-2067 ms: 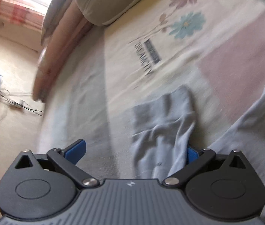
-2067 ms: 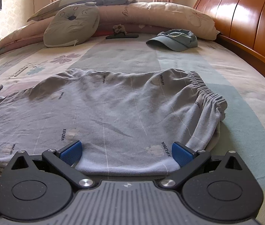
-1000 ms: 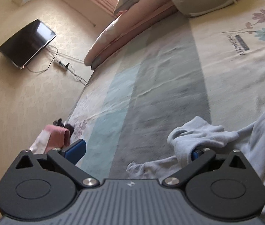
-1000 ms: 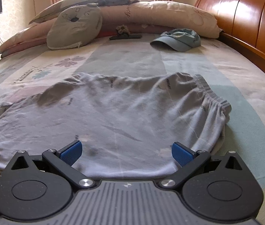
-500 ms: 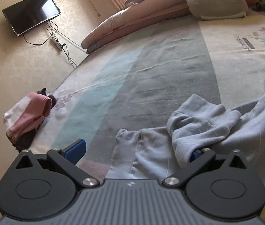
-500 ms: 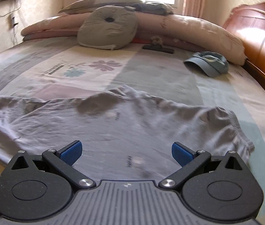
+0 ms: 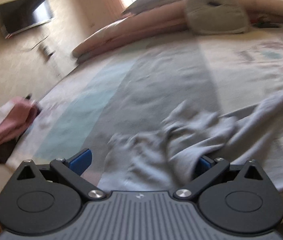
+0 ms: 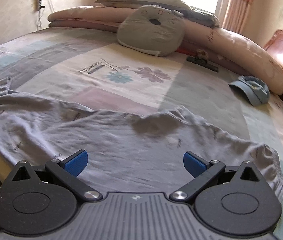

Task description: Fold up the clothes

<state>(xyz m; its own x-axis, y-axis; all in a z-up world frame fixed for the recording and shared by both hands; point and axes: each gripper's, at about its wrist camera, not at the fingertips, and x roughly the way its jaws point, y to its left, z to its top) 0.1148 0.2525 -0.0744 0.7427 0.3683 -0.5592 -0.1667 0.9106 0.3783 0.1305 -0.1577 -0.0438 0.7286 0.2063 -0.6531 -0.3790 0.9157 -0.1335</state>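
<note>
Over grey garment (image 8: 105, 140): right claw (image 8: 134, 161) agape, empty.

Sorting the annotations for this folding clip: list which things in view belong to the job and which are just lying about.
Part of the job:
- grey trousers, spread across the bed
- left gripper, open
- right gripper, open

Just lying about:
- blue cap
- grey face cushion
- folded quilts
- pink folded clothes
- wall television
</note>
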